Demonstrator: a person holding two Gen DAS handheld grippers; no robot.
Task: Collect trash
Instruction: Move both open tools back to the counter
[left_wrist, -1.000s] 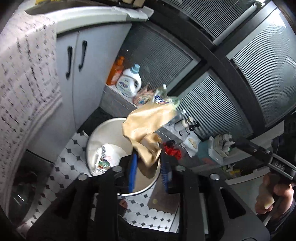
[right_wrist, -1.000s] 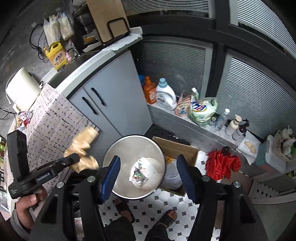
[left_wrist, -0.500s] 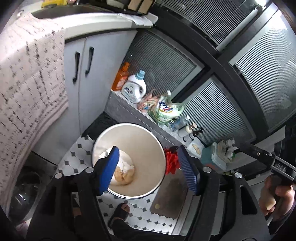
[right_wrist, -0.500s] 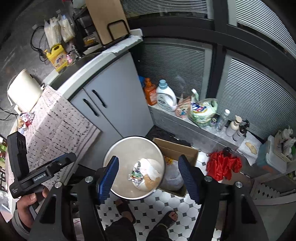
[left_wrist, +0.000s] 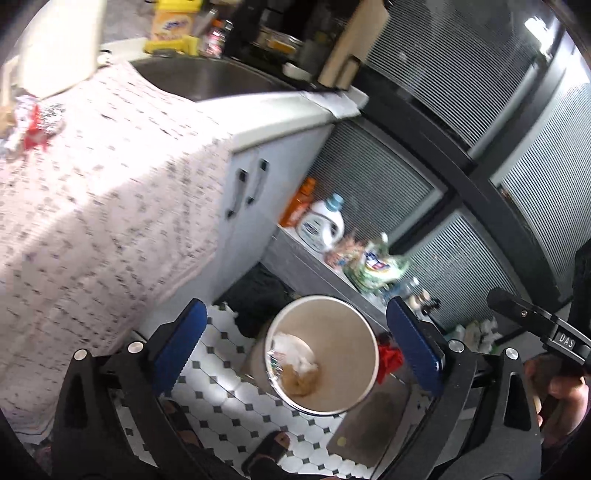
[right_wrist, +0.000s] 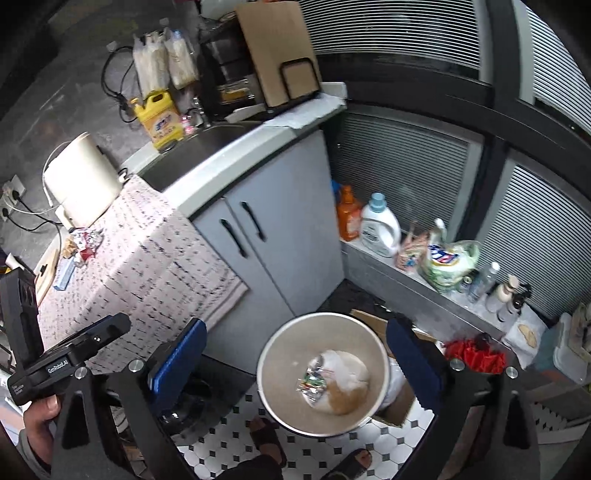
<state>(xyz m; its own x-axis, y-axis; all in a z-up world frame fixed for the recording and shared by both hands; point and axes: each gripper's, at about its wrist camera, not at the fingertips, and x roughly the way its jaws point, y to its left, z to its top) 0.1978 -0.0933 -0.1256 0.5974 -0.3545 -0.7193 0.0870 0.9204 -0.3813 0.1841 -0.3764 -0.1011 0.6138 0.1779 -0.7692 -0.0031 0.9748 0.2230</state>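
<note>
**Trash seen in the bin, both hand-held grippers empty**

Left wrist view: the left hand-held gripper (left_wrist: 295, 345) is held wide open, nothing gripped; crumpled brown paper (left_wrist: 300, 378) is seen inside the round bin (left_wrist: 364, 332) on the tiled floor (left_wrist: 225, 402).

Right wrist view: the right hand-held gripper (right_wrist: 295, 360) is likewise spread and empty above the bin (right_wrist: 280, 349), where the brown paper (right_wrist: 345, 400) is seen beside a foil wrapper (right_wrist: 312, 382).

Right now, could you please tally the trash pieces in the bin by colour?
White: 1
Tan: 1
Shiny multicolour: 1
Total: 3, all in the bin; anything buried underneath is hidden.
</note>
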